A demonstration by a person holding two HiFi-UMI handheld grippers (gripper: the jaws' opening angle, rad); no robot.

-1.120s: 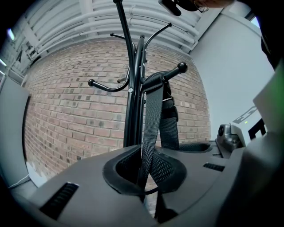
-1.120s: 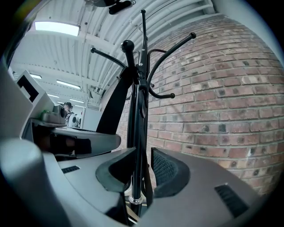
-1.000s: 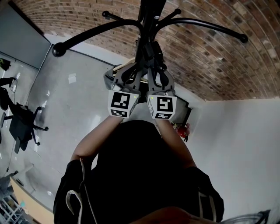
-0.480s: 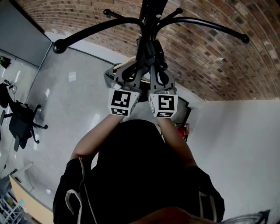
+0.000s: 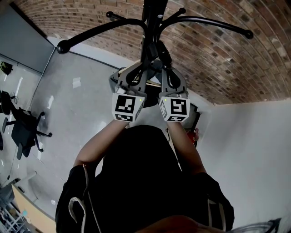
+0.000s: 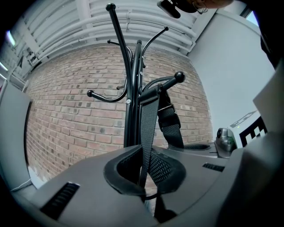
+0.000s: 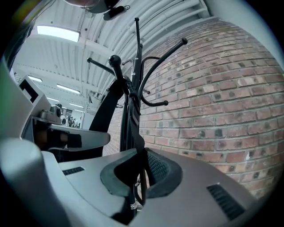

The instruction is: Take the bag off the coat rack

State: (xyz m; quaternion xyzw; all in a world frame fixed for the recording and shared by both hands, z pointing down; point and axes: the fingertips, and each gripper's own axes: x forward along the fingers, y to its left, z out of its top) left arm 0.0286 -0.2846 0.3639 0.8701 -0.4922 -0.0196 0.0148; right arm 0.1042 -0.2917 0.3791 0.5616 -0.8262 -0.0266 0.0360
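A black coat rack [image 5: 152, 13] stands against the brick wall, its curved arms spreading out over both grippers. The bag's black webbing strap [image 6: 148, 128] hangs from a knobbed hook [image 6: 179, 76] and runs down between the jaws of my left gripper [image 6: 144, 177], which is shut on it. My right gripper [image 7: 138, 177] is shut on another run of the strap [image 7: 141, 153] below the same hook [image 7: 114, 60]. In the head view the left gripper [image 5: 144, 68] and right gripper [image 5: 160, 61] sit side by side at the pole. The bag's body is hidden.
A brick wall [image 5: 218, 59] runs behind the rack and a white wall [image 5: 245, 150] stands at the right. A black office chair [image 5: 22, 129] is on the grey floor at far left. A small red object [image 5: 193, 135] sits near the rack's foot.
Both grippers have stayed shut on the strap. The right gripper has shifted slightly right and the two now sit a little further apart; the rack's arms show a bit higher in view.
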